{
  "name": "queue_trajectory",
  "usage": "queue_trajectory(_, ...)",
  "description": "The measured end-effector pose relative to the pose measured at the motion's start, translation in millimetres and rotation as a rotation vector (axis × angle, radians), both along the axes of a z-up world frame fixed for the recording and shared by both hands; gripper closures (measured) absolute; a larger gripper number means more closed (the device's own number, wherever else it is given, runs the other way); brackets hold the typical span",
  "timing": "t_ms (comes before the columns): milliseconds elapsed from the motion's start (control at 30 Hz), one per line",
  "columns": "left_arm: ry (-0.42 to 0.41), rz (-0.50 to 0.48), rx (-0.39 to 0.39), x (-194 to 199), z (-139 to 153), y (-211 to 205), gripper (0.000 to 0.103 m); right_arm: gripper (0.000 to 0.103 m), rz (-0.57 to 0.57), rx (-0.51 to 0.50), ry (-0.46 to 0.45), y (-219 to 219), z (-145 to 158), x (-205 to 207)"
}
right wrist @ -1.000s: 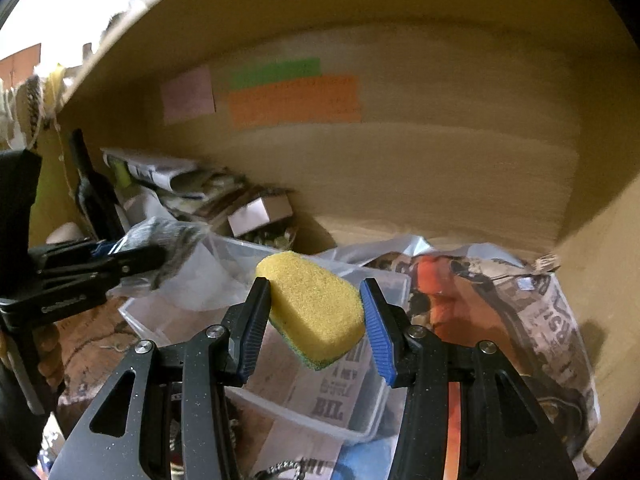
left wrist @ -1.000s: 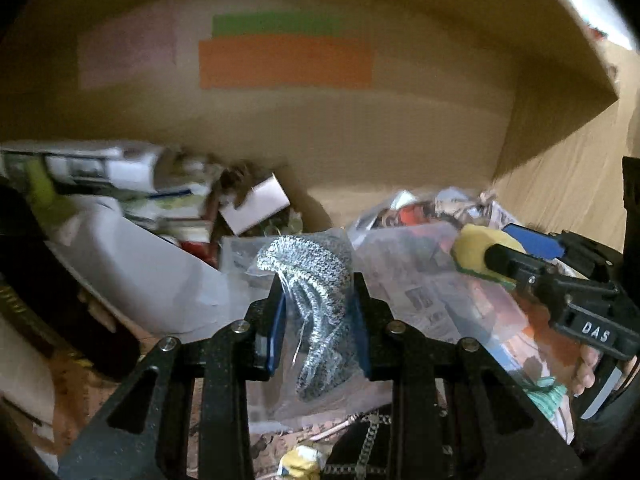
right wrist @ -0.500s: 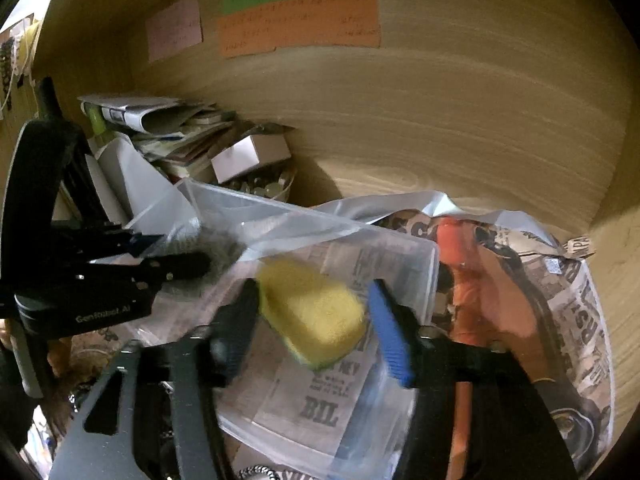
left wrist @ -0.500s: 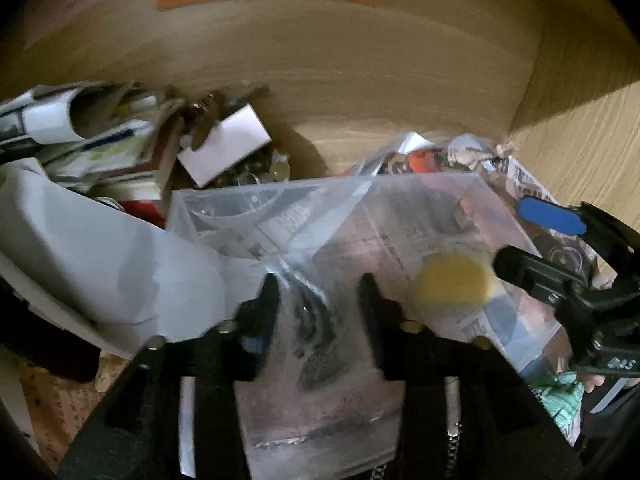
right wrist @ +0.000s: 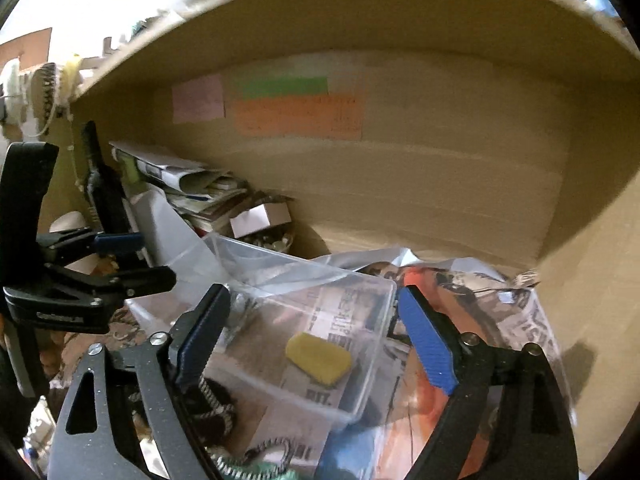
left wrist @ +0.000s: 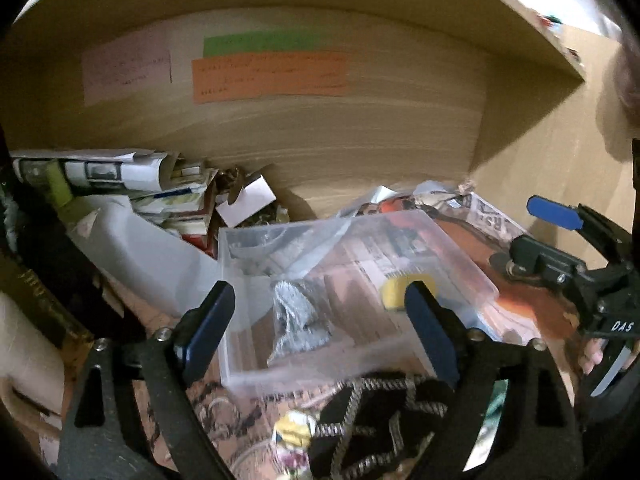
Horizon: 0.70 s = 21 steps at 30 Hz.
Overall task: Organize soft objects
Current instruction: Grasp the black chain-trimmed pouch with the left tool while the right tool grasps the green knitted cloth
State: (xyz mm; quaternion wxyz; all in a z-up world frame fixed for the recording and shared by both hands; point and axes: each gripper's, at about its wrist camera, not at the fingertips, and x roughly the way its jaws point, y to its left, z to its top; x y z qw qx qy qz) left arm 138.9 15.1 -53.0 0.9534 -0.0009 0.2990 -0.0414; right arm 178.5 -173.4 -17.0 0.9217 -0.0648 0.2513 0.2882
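Both claws have just been opening and hold nothing. The yellow sponge (right wrist: 319,357) lies flat in the clear plastic box (right wrist: 374,376), just ahead of the right claw (right wrist: 320,328). The bagged steel scrubber (left wrist: 298,322) lies beside it, nearer the left claw (left wrist: 320,316).

A yellow sponge (right wrist: 319,357) lies flat in the clear plastic bin (right wrist: 372,376), toward its right side; a silver-grey mesh scrubber (left wrist: 298,316) in thin plastic lies at its left.
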Motion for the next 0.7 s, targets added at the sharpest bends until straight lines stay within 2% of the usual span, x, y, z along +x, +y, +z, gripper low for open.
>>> queue_trajectory(233,0.053,-0.02,0.015,-31.0,-24.4,-3.7,0.015,0.014,-0.019,0.004,0.019,-14.8,-17.0,-33.2)
queue_trajectory(500,0.138,-0.061,-0.033,-55.1,-65.6,-1.7,0.015,0.014,-0.061,0.029,0.146,-31.8,-52.4,-48.1)
queue_trajectory(700,0.155,-0.063,-0.051,-58.7,-76.5,-3.0,0.015,0.014,-0.078,0.037,0.232,-38.0,-74.9,-57.7)
